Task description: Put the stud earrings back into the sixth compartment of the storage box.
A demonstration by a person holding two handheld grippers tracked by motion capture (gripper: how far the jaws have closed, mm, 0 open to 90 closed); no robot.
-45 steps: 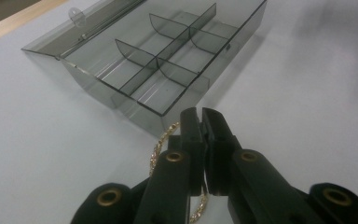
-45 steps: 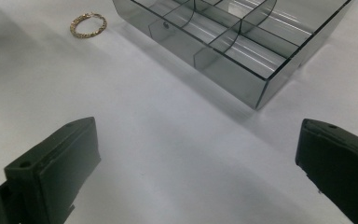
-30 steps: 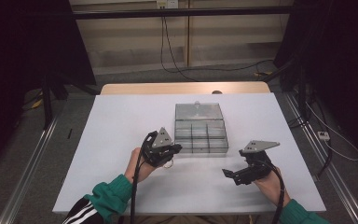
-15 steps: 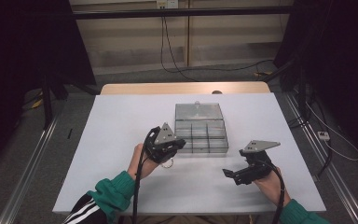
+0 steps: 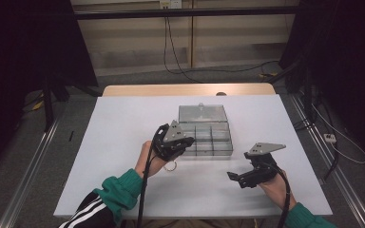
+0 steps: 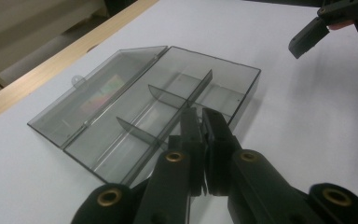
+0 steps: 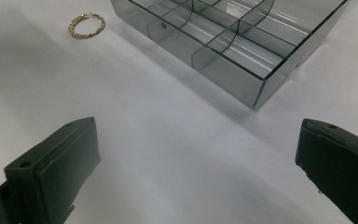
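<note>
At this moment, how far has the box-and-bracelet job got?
Done: the grey compartment box lies with its lid open on the table. In hand: the left gripper, jaws together, sits at the box's near edge; whether it holds anything is unclear. Left: the gold bracelet lies outside. The right gripper waits open.

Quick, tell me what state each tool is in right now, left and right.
Left tool: closed, nothing visible between its jaws, poised over the open clear box.
Right tool: open wide, empty, above the white table.
</note>
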